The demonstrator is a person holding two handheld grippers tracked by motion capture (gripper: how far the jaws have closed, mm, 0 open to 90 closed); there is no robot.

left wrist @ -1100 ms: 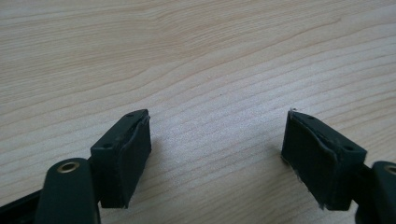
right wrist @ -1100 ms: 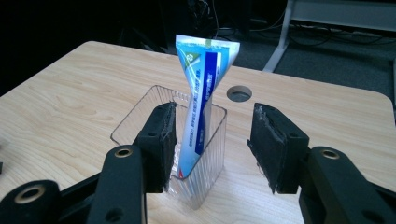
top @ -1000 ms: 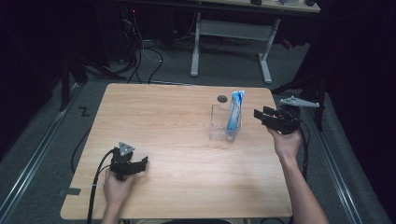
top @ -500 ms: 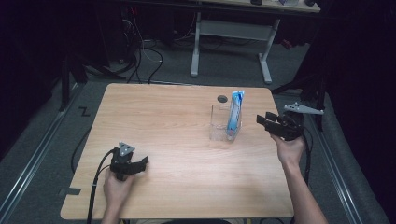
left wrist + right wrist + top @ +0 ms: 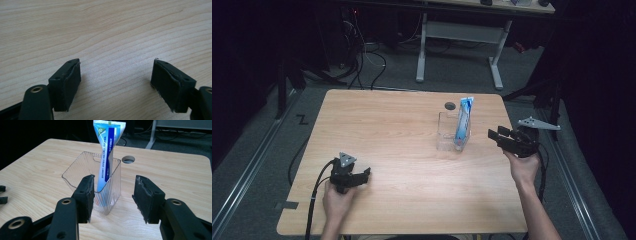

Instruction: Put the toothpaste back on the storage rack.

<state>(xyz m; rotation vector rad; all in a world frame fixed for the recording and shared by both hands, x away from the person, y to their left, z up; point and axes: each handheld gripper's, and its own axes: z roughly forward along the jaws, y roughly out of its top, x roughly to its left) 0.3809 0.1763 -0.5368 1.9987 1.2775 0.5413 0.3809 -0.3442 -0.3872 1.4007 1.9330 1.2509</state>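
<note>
Change: my right gripper has come down and in toward the holder since a second ago; my left gripper has stayed put near the table's front left.
Right jaws: released, spread apart, gripping nothing; the holder's near corner stands just beyond the gap between them.
Left jaws: released, wide, bare wood between them.
Holder: clear ribbed plastic, square-sided, upright on the table toward its right rear.
Tube: blue and white, flat crimped end on top, leaning inside the holder.
Table: pale wood grain, rounded corners, with a round dark hole just behind the holder.
Pads: black rubber, rough and worn at the edges.
</note>
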